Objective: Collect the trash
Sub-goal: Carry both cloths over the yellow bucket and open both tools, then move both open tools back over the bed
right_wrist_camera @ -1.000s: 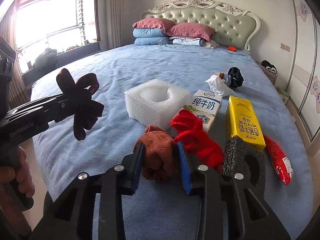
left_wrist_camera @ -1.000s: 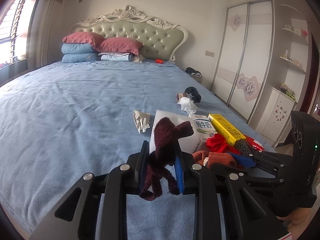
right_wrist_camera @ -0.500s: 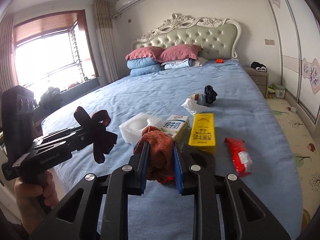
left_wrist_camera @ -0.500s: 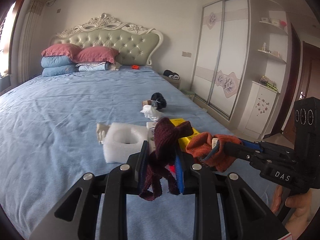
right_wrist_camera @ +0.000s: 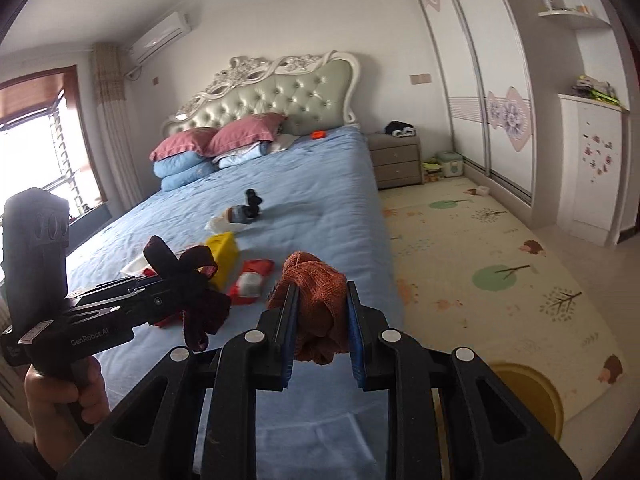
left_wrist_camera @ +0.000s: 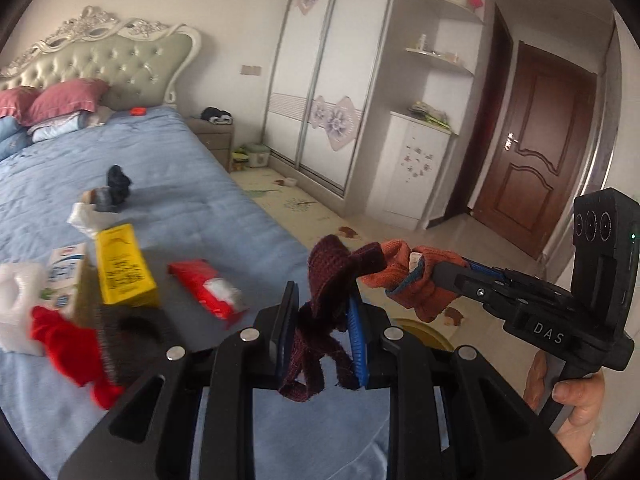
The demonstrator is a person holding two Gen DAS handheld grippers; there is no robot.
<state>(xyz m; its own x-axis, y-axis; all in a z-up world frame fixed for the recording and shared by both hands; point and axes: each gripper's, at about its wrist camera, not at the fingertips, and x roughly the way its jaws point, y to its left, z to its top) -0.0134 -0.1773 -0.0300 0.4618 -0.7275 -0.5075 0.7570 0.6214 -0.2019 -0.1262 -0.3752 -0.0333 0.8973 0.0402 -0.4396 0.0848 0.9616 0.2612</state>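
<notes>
My left gripper [left_wrist_camera: 322,300] is shut on a dark maroon knit cloth [left_wrist_camera: 328,264] whose ends dangle below the pads. My right gripper [right_wrist_camera: 322,304] is shut on a bunched orange-brown knit cloth [right_wrist_camera: 316,280]. The two grippers sit side by side over the right edge of the blue bed [right_wrist_camera: 320,200], their cloths nearly touching. In the right wrist view the left gripper [right_wrist_camera: 188,280] and its maroon cloth [right_wrist_camera: 192,292] are at the left. In the left wrist view the right gripper [left_wrist_camera: 424,270] and its orange cloth [left_wrist_camera: 400,256] come in from the right. Below them on the floor stands a round yellow bin [right_wrist_camera: 532,396].
On the bed lie a yellow carton [left_wrist_camera: 120,268], a milk carton [left_wrist_camera: 66,268], a red packet [left_wrist_camera: 204,284], a white foam block [left_wrist_camera: 16,300], a red cloth [left_wrist_camera: 64,336], a dark foam ring [left_wrist_camera: 132,332] and a white tissue [left_wrist_camera: 86,216]. A wardrobe [left_wrist_camera: 320,100] and a door [left_wrist_camera: 532,152] stand beyond the play mat.
Both grippers have swung to the right, away from the pile on the bed toward its edge, each keeping its cloth. The floor, the yellow bin and the door have come into view.
</notes>
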